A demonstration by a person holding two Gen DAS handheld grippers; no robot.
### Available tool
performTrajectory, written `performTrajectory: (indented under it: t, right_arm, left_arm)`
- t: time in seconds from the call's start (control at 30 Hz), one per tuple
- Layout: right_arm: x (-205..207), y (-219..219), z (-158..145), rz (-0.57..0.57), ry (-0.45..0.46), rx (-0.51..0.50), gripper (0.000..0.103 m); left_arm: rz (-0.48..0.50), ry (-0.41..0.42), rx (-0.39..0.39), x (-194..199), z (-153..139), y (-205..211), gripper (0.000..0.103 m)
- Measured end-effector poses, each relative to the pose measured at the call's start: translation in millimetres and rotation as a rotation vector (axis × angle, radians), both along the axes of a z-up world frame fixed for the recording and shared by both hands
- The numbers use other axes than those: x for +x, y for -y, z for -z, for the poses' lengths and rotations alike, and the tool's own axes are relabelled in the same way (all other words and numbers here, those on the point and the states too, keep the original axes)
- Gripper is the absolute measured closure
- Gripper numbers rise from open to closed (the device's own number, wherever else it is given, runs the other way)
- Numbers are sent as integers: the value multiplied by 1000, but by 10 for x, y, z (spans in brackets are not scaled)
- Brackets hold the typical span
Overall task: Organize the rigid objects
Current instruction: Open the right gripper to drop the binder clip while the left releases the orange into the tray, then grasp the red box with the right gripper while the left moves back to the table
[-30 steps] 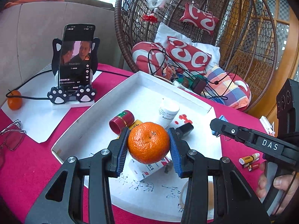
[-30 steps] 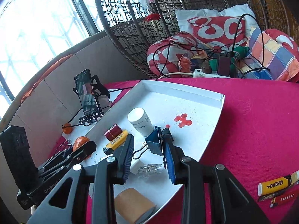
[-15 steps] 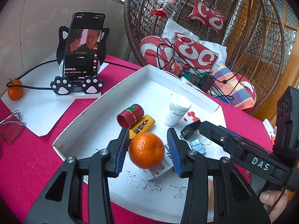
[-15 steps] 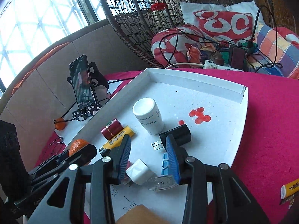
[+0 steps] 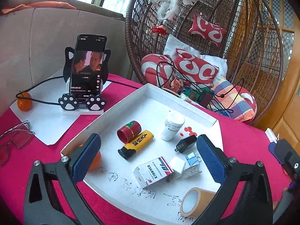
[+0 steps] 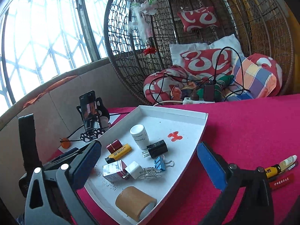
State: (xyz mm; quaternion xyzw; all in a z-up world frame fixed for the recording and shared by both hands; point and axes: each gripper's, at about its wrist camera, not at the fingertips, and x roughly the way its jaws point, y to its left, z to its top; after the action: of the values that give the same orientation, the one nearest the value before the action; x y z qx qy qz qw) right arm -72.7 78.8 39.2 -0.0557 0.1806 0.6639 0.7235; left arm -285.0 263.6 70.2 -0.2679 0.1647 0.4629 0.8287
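Home, sunroom/balcony-type corner. Big arched window w/ lattice grille (image 6: 43, 37) lets in bright daylight; padded beige bench back (image 5: 46, 43) runs under it. Wicker hanging egg chair (image 6: 187, 28) stuffed w/ red-white cushions (image 6: 208, 61) and a plaid pillow (image 6: 256, 75), feather ornament (image 6: 144, 9) dangling inside. Table in pink cloth (image 6: 253, 127); phone on a cat-shaped stand (image 5: 86, 75) playing a video, eyeglasses (image 5: 15, 138) alongside, power strip w/ chargers (image 6: 202, 97) on the seat. Wooden door (image 5: 286, 75) at the side.

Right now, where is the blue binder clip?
In the right wrist view the blue binder clip lies in the white tray, just below the black charger plug and beside the clear clip.
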Motion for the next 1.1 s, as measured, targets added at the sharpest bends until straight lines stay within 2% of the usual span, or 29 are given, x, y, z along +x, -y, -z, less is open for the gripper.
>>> performTrajectory:
  t: [0.13, 0.27, 0.3, 0.37, 0.43, 0.53, 0.63, 0.77, 0.83, 0.9, 1.0, 1.1]
  right_arm:
    - [36, 311, -186, 52, 60, 88, 0]
    - [117, 680, -373, 197, 129, 220, 0]
    - [148, 694, -397, 221, 138, 211, 0]
    - [245, 599, -392, 201, 152, 117, 0]
    - [398, 626, -339, 240, 129, 114, 0]
    - [746, 785, -284, 335, 36, 129, 0]
    - [1112, 934, -203, 441, -33, 99, 0]
    - [1467, 1087, 8, 572, -55, 33, 0]
    - [1600, 1111, 158, 599, -75, -33, 0]
    - [1693, 1042, 334, 571, -89, -138, 0]
    - [1692, 853, 582, 444, -63, -299, 0]
    - [1641, 714, 702, 395, -13, -381, 0]
  left_arm:
    - [11, 9, 12, 17, -47, 58, 0]
    - [18, 11, 18, 40, -71, 91, 0]
    - [20, 11, 18, 46, -74, 98, 0]
    - [28, 15, 17, 57, -88, 119, 0]
    - [39, 17, 29, 66, -124, 160, 0]
    - [43, -6, 99, 106, -238, 295, 0]
    - [113, 22, 141, 202, -355, 470, 0]
    - [239, 43, 134, 470, -380, 686, 0]
    - [299, 22, 115, 634, -327, 776, 0]
    - [350, -11, 102, 782, -257, 858, 0]
    - [405, -40, 76, 928, -177, 947, 0]
    - [427, -60, 73, 1007, -148, 997, 0]
